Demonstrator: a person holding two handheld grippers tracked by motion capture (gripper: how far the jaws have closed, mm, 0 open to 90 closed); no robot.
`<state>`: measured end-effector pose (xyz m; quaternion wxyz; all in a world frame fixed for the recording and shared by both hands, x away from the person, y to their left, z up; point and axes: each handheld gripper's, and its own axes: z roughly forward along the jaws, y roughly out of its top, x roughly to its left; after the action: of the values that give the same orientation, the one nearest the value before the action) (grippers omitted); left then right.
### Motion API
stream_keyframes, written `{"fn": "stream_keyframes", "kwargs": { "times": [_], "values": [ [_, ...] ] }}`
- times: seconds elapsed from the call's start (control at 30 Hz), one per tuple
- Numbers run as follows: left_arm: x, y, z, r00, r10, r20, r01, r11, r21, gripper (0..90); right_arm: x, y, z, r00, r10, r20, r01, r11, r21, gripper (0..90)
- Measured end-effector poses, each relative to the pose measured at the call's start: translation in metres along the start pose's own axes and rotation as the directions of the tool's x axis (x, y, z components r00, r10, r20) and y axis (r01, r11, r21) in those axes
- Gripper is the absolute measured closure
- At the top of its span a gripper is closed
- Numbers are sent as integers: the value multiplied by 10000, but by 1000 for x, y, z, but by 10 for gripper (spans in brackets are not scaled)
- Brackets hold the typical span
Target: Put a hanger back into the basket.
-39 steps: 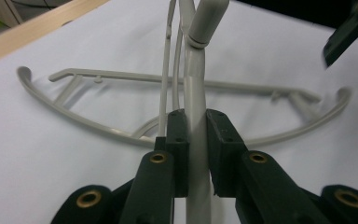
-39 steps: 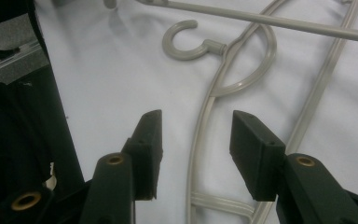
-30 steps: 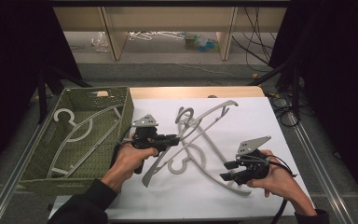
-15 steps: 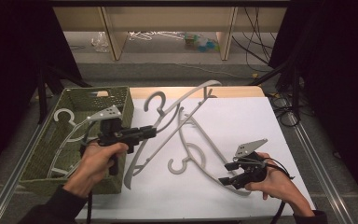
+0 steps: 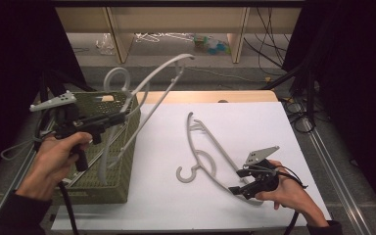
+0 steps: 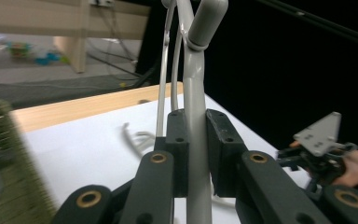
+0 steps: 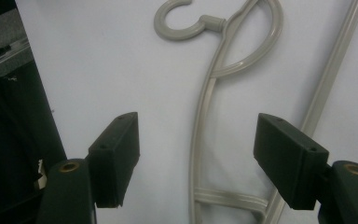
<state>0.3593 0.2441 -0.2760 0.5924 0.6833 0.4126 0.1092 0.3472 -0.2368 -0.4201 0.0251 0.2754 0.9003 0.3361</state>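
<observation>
Black curtains (image 5: pixel 10 49) both sides, wooden shelf unit (image 5: pixel 176 19) behind, grey floor (image 5: pixel 235 76)

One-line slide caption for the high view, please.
Left tool lifts a grey hanger over the green basket; open right tool beside a second hanger.

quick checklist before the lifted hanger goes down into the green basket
1. Left gripper clamped on the lifted hanger: ok, the jaws pinch its grey bar on both sides.
2. Lifted hanger free of the hanger on the sheet: ok, the two are apart.
3. Hanger over the green basket: ok in part, its lower end hangs by the basket's near wall and its top leans out past the rim.
4. Room inside the basket: cannot tell, the hand and gripper hide much of it.
5. Right gripper out of the way: ok, its jaws have just been opening and stand apart above the hanger on the sheet, pads off it.
</observation>
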Motion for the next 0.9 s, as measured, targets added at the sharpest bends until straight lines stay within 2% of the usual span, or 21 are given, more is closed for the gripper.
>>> {"fn": "stream_keyframes", "kwargs": {
  "times": [0.13, 0.2, 0.27, 0.4, 0.5, 0.6, 0.77, 0.83, 0.9],
  "values": [
    [25, -1, -14, 9970, -442, -637, 431, 9989, -176, 798, -1, 0, -2, 10000, 84, -51, -84, 10000, 8, 320],
    [37, -2, -20, 9931, -560, -1028, 536, 9982, -254, 797, -2, 0, -2, 10000, 77, -37, -76, 9999, 98, 320],
    [49, -3, -26, 9898, -693, -1246, 665, 9974, -261, 797, -3, -1, -1, 10000, 29, -33, -28, 10000, 90, 320],
    [66, -9, -35, 9840, -689, -1641, 673, 9976, -152, 797, -3, -1, 0, 9999, 107, -57, -106, 9998, 141, 320],
    [77, -14, -40, 9819, -806, -1714, 805, 9967, -76, 797, -3, -1, 0, 9999, 89, -53, -88, 9998, 171, 321],
    [85, -18, -44, 9804, -628, -1865, 661, 9977, 117, 797, -2, -1, 1, 9999, 110, -31, -110, 9999, 32, 321],
    [102, -26, -52, 9815, -723, -1770, 795, 9963, 337, 797, -3, -1, 0, 10000, 81, -50, -80, 9998, 196, 321],
    [109, -29, -54, 9827, -572, -1763, 681, 9961, 559, 797, -3, -1, 1, 9999, 98, -41, -98, 9998, 187, 322],
    [117, -33, -57, 9809, -715, -1809, 844, 9943, 649, 797, -3, -1, 1, 10000, 77, -48, -76, 9996, 274, 322]
  ]
}}
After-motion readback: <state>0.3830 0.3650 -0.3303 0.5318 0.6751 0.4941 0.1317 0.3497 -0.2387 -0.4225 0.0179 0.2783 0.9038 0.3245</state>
